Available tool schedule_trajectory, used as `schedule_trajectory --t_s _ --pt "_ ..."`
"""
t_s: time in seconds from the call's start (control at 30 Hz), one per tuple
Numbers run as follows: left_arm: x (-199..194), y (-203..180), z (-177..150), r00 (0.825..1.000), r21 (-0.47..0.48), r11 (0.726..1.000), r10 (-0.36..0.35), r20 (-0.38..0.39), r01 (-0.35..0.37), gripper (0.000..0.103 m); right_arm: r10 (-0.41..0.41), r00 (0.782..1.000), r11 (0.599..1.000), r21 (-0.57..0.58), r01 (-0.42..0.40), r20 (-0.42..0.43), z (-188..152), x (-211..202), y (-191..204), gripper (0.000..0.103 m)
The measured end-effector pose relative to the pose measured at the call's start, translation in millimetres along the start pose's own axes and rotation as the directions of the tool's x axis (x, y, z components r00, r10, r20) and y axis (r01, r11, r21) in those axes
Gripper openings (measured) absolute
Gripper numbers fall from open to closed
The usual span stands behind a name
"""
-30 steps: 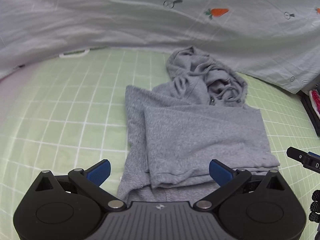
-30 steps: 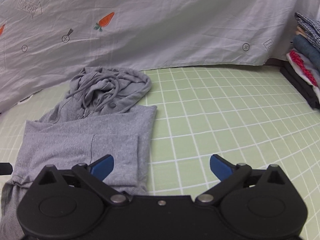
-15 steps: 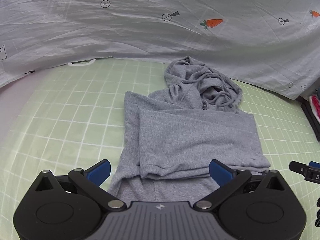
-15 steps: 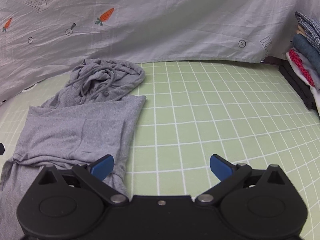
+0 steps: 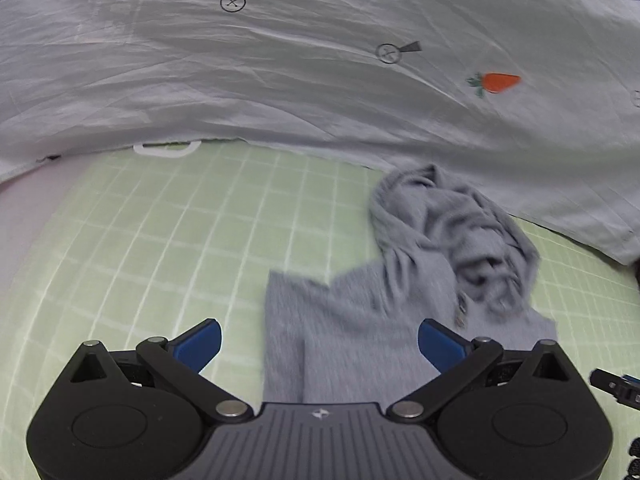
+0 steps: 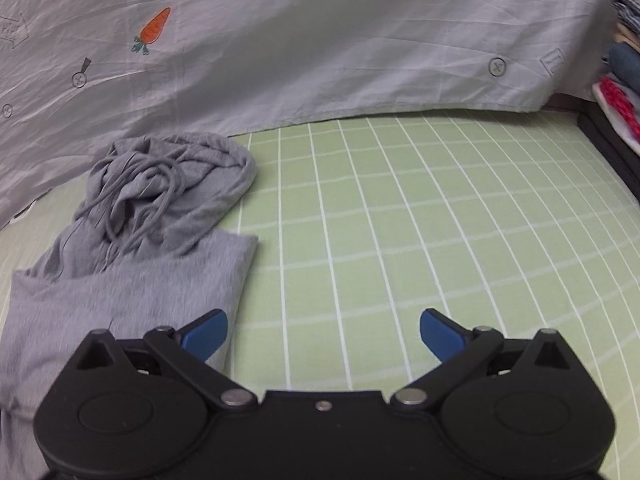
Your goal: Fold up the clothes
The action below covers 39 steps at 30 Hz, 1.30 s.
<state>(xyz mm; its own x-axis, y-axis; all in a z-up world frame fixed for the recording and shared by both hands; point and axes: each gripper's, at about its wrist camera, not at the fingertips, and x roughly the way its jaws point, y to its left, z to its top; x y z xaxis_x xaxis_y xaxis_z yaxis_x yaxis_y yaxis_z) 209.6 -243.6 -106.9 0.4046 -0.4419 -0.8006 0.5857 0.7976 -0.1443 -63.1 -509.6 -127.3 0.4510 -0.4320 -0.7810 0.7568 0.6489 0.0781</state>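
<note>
A grey hoodie (image 5: pixel 360 320) lies partly folded on the green grid mat (image 5: pixel 180 240), its hood (image 5: pixel 452 232) bunched at the far end. My left gripper (image 5: pixel 318 344) is open and empty, above the hoodie's body near its left edge. In the right wrist view the hoodie (image 6: pixel 132 276) lies at the left, hood and drawstrings (image 6: pixel 160 184) at the back. My right gripper (image 6: pixel 323 334) is open and empty, over the mat (image 6: pixel 400 220) just right of the hoodie's right edge. The right gripper's tip (image 5: pixel 612 384) shows at the left wrist view's right edge.
A white sheet with carrot prints (image 5: pixel 320 80) hangs along the back of the mat; it also shows in the right wrist view (image 6: pixel 320 40). A stack of folded clothes (image 6: pixel 620 80) stands at the far right. A white handle (image 5: pixel 166 147) lies at the sheet's bottom edge.
Both grippers have moved forward along the hoodie toward the hood. The left view has shifted left. Both stay open.
</note>
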Motion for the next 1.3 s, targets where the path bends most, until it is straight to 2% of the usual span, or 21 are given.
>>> schedule_trajectory --t_s 0.1,0.2,0.5,0.63,0.77,0.8,0.93,1.03,1.17,1.2,1.3 --pt "35.5 -1.9 18.5 0.999 0.053 0.998 0.036 -0.021 -0.035 0.103 -0.007 1.000 0.999 -0.037 0.007 -0.007 21.5 25.2 1.1 0.103" --pt "63.5 -2.4 35.6 0.999 0.048 0.998 0.040 -0.034 -0.038 0.103 -0.008 1.000 0.998 -0.055 0.007 -0.009 41.0 46.8 2.3 0.103" --pt "131.4 -22.7 86.8 0.999 0.047 0.998 -0.040 -0.027 0.041 0.103 0.013 0.999 0.998 -0.059 -0.011 0.039 89.9 97.2 18.8 0.103" --pt "156.8 -45.5 95.1 0.999 0.167 0.986 -0.010 -0.048 0.018 0.103 0.027 0.999 0.995 -0.094 -0.023 0.038 97.2 114.9 31.2 0.103" --pt "167.5 -65.6 94.7 0.999 0.282 0.959 -0.004 -0.043 0.016 0.103 0.029 0.999 0.986 -0.164 -0.023 0.031 99.4 128.3 42.9 0.103" --pt "168.3 -68.1 95.6 0.999 0.295 0.955 -0.005 -0.039 0.017 0.103 0.028 0.999 0.985 -0.169 -0.024 0.023 99.5 131.6 43.8 0.103" --pt "169.0 -65.2 101.8 0.998 0.286 0.956 0.067 -0.012 -0.061 0.103 -0.003 1.000 0.985 -0.174 0.002 -0.008 97.7 141.0 43.3 0.103" --pt "165.7 -65.3 101.3 0.981 0.356 0.914 0.187 0.054 -0.193 0.103 -0.091 0.996 0.976 -0.197 0.093 0.019 94.5 139.6 39.2 0.103" --pt "153.0 -65.9 99.3 0.930 0.419 0.830 0.323 0.175 -0.367 0.103 -0.170 0.982 0.959 -0.215 0.184 0.083 92.2 128.0 34.3 0.103" --pt "144.5 -65.4 99.5 0.920 0.410 0.825 0.332 0.207 -0.389 0.103 -0.169 0.980 0.962 -0.200 0.187 0.105 92.6 120.7 33.3 0.103" --pt "106.5 -63.8 99.1 0.896 0.326 0.847 0.329 0.299 -0.420 0.103 -0.154 0.969 0.969 -0.161 0.186 0.190 93.8 92.5 34.2 0.103"
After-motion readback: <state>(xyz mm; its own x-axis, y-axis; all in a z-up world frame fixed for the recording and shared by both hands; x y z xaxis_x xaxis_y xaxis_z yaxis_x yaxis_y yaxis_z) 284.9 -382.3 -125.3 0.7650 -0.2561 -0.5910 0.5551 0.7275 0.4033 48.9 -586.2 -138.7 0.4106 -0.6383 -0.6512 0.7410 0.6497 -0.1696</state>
